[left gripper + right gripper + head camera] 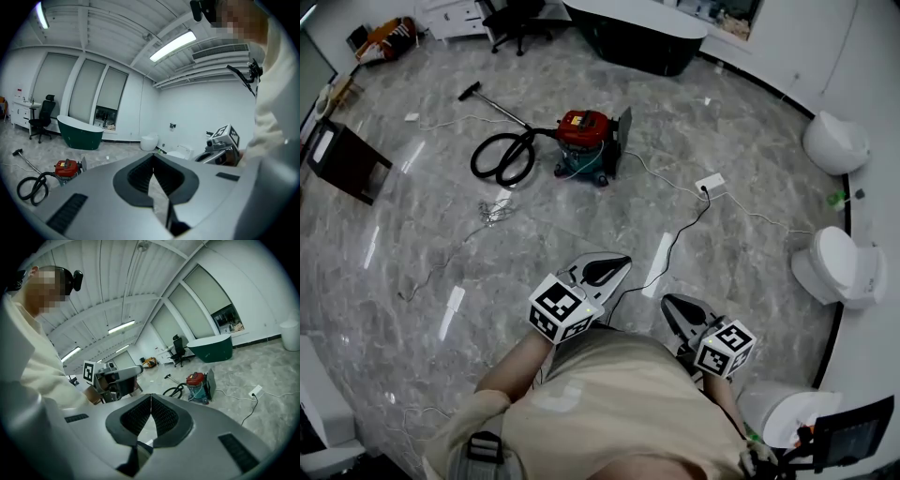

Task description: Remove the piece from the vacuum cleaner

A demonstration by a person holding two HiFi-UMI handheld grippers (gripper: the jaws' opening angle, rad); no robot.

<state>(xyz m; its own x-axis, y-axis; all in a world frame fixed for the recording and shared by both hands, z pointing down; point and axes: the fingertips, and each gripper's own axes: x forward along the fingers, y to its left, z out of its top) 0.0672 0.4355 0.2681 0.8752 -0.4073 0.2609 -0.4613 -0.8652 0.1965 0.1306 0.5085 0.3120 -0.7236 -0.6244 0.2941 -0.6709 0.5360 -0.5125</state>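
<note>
The left gripper and right gripper are both closed on nothing. 1 red vacuum cleaner with 1 coiled black hose stands on the floor well ahead of them, 1 dark bathtub beyond it.

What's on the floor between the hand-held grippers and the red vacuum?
Mostly bare floor; a black cable crosses the near end. The head view shows it.

Vacuum has a red top on a teal base, with a black hose. Floor is grey marble, tub dark green, toilets white. Left gripper and right gripper are grey with black pads and black-and-white checkered cubes. Person's top is cream.
</note>
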